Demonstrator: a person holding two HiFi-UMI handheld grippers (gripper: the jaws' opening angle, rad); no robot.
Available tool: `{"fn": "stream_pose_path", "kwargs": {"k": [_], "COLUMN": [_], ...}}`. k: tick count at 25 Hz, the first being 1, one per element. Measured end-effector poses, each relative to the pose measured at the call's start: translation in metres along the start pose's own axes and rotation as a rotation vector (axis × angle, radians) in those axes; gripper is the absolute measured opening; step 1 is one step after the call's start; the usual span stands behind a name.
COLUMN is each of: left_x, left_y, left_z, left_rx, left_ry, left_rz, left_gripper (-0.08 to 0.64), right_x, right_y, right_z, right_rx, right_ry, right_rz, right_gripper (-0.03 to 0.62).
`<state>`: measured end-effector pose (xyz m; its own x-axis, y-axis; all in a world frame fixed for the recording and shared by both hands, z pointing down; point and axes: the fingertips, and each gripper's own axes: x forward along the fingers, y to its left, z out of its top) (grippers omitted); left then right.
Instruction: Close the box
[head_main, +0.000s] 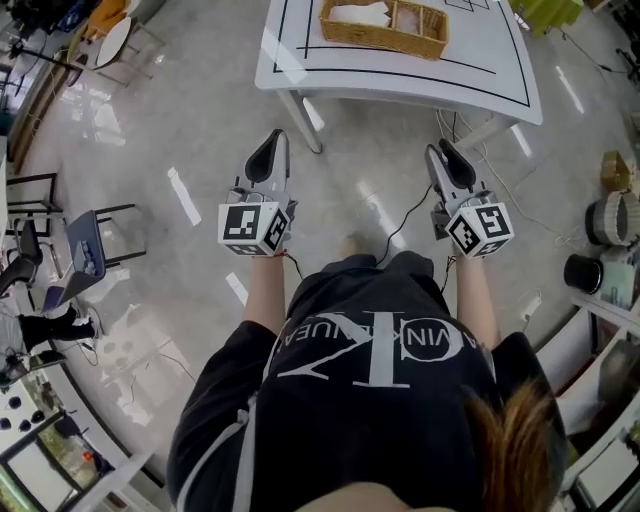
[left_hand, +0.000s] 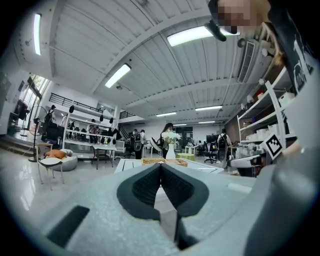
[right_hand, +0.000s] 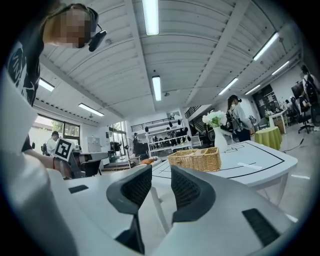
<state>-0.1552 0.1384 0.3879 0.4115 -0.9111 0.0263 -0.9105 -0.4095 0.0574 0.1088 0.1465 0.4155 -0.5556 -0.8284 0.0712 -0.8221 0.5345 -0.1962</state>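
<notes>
Both grippers hang well short of the desk (head_main: 480, 62) w/ the wicker box (head_main: 400, 40) on it: left gripper (head_main: 273, 138) jaws pressed together, right gripper (head_main: 441, 150) jaws slightly spread, empty, so a blind reach prob. shoves the box instead of closing it.

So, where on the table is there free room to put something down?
The table is bare between the basket and its near edge, and right of the basket. Left of it only a narrow band is free. The basket fills the far middle.
</notes>
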Motion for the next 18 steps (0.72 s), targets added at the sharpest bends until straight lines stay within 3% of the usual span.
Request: {"fn": "stream_pose_path", "kwargs": {"k": [10, 18], "left_x": [0.019, 0.039], "left_y": [0.012, 0.031], "left_z": [-0.005, -0.013], "left_rx": [-0.035, -0.060], "left_ry": [0.014, 0.028], "left_rz": [-0.053, -0.038], "left_gripper": [0.011, 0.011], "right_x": [0.026, 0.068], "right_y": [0.004, -0.002], "right_z": [0.004, 0.012], "right_rx": [-0.004, -0.015], "right_ry": [0.035, 0.045], "right_rz": [0.000, 0.045], "right_gripper": [0.150, 0.155]}}
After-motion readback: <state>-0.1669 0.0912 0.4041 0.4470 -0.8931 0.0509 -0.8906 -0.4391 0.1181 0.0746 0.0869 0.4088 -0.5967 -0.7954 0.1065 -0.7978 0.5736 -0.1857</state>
